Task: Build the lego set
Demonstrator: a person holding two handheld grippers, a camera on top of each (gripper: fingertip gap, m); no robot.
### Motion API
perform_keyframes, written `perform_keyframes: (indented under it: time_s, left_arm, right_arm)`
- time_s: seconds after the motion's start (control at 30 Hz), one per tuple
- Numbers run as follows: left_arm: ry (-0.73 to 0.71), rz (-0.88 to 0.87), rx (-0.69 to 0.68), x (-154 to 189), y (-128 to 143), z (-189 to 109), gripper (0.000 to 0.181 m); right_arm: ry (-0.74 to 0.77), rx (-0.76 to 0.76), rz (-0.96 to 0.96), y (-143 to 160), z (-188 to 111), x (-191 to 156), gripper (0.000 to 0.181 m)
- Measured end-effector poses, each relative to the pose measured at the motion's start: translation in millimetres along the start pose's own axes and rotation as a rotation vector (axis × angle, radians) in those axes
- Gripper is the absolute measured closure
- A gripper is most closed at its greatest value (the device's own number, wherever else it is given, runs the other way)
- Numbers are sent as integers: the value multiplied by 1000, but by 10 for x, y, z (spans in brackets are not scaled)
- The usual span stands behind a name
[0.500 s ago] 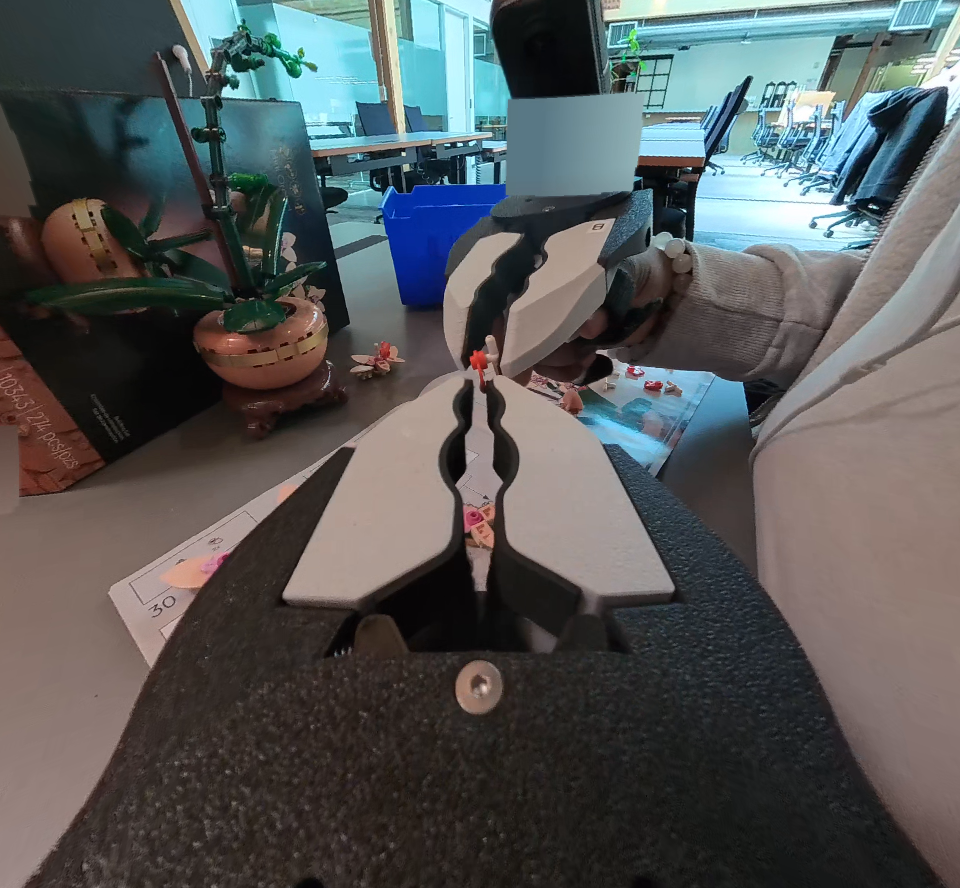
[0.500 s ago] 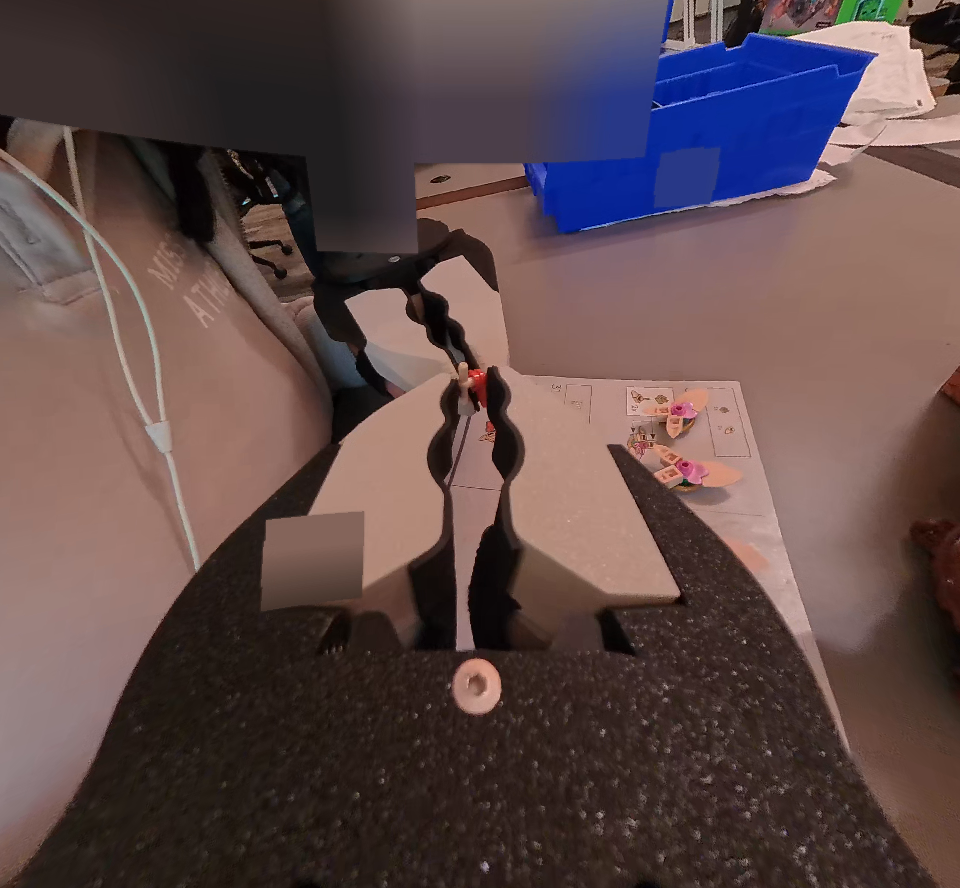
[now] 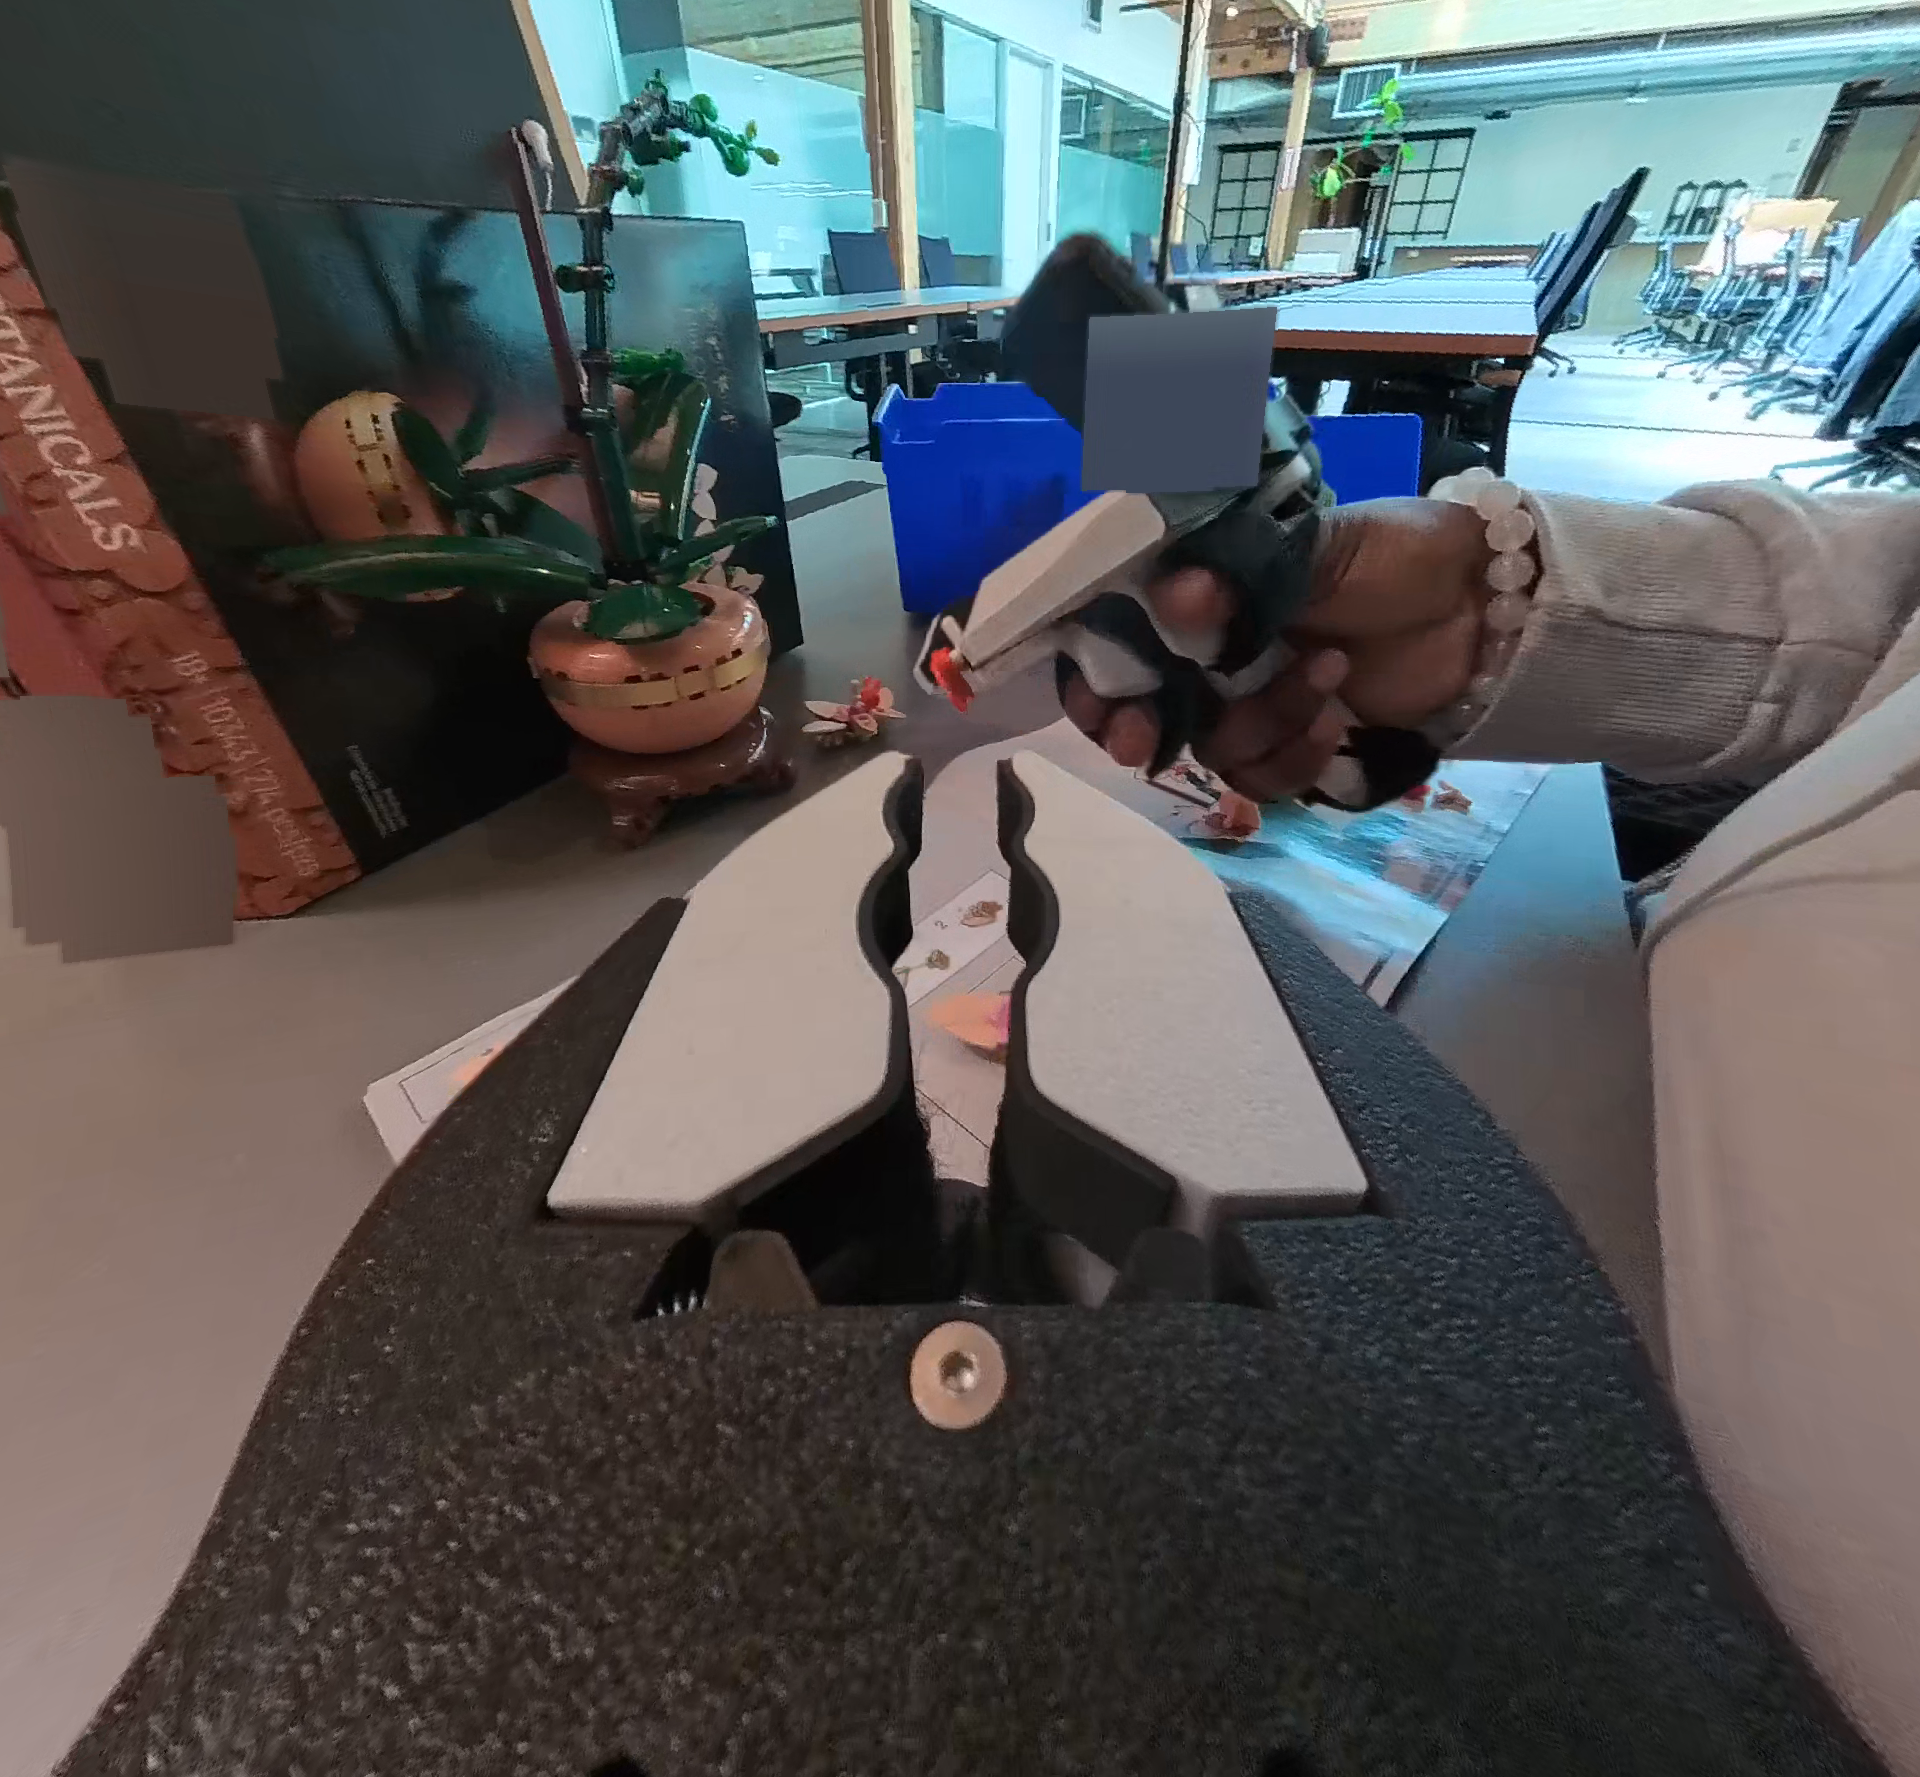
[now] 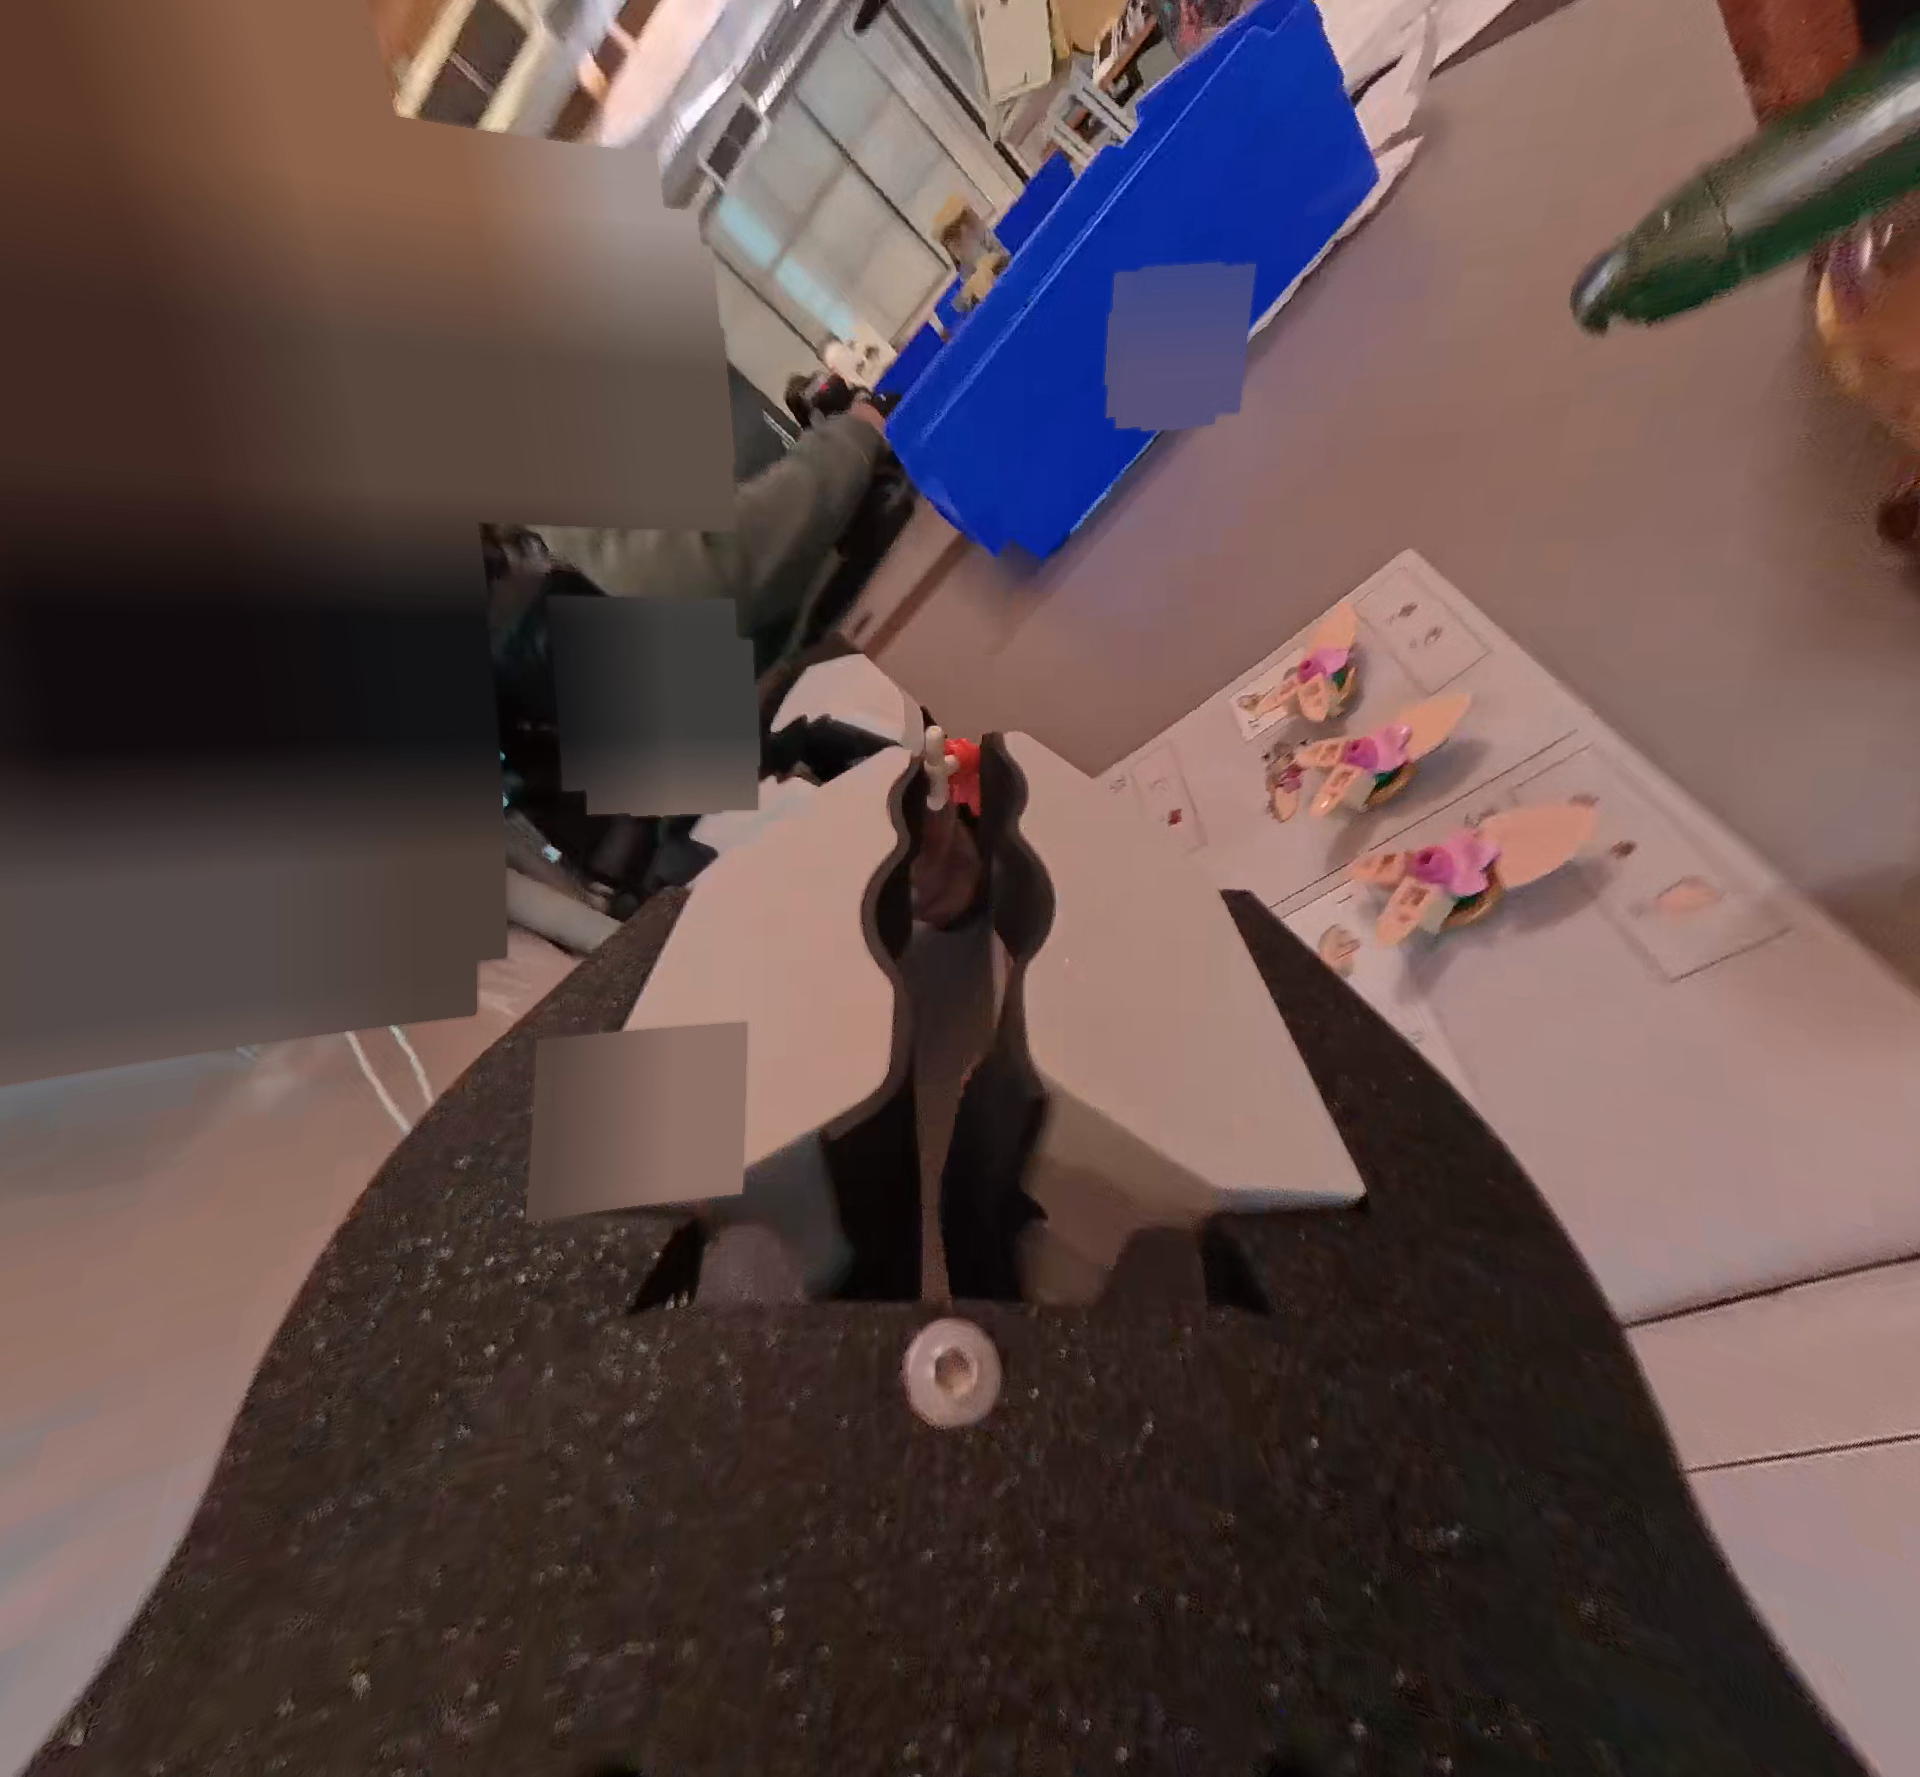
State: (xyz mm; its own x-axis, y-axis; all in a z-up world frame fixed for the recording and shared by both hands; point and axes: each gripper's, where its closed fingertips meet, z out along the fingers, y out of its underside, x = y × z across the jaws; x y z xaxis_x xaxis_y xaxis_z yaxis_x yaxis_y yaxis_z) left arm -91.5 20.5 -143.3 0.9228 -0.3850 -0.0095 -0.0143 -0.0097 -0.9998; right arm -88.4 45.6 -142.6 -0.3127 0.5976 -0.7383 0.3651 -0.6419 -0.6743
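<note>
Beside the orchid model [image 3: 623, 605] on the grey table [image 3: 208, 1052], the empty left gripper [image 3: 958, 777] stands parted while the right gripper [image 4: 961, 759] pinches a tiny red-and-white piece [image 4: 954, 759] by its tips; a loosened squeeze could drop it.

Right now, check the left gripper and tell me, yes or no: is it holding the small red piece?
No, the left gripper is open and empty, while the small red piece sits at the tip of the right gripper.
</note>
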Motion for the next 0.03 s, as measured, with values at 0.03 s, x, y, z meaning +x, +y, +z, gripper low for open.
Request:
perform_keyframes:
  time_s: [0.03]
  left_arm:
    - [-6,14,4,3,-6,2,168]
  right_arm:
    - [-15,9,48,21,6,-9,172]
